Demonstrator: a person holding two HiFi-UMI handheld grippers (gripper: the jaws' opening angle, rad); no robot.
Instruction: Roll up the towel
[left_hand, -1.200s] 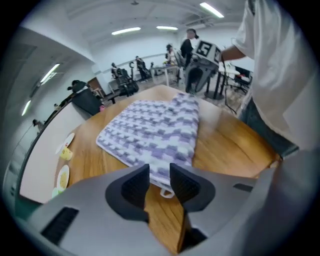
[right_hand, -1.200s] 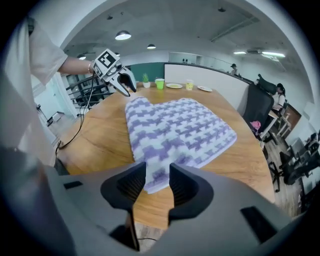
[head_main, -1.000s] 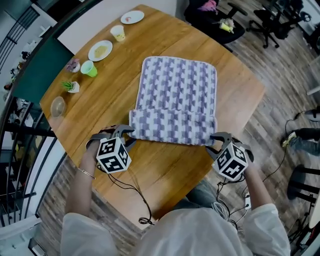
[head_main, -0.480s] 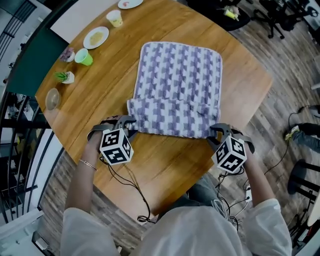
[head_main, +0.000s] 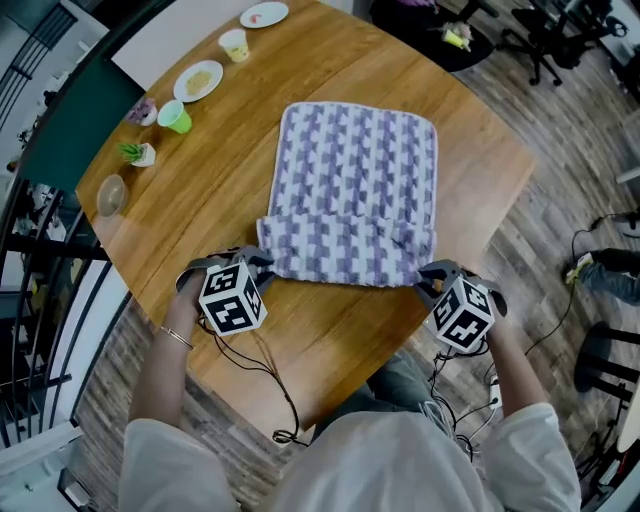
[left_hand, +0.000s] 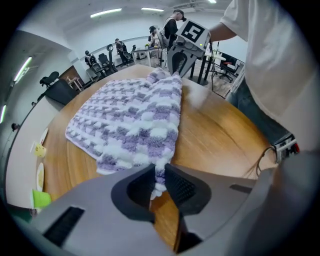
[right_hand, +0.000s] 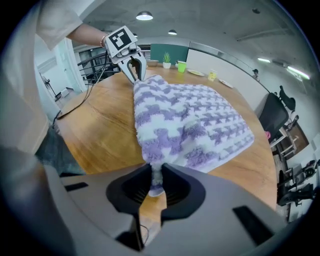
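A purple-and-white checked towel (head_main: 355, 175) lies on the round wooden table (head_main: 470, 130), its near end folded over into a thick band (head_main: 345, 250). My left gripper (head_main: 258, 268) pinches the band's near left corner (left_hand: 159, 176); its jaws have just been closing on the cloth. My right gripper (head_main: 428, 281) grips the near right corner (right_hand: 156, 177) in the same way, its jaws also just closed onto the towel. Each gripper shows in the other's view, the right gripper (left_hand: 176, 64) and the left gripper (right_hand: 134, 67), at the far end of the band.
Along the table's far left edge stand a green cup (head_main: 174, 118), a plate (head_main: 198, 80), a yellow cup (head_main: 235, 44), another plate (head_main: 264, 14), a small potted plant (head_main: 138, 152) and a glass bowl (head_main: 110, 195). Office chairs (head_main: 555, 35) stand on the floor beyond.
Both grippers have closed onto the near corners of the folded band. The hands stayed at the near edge of the towel.
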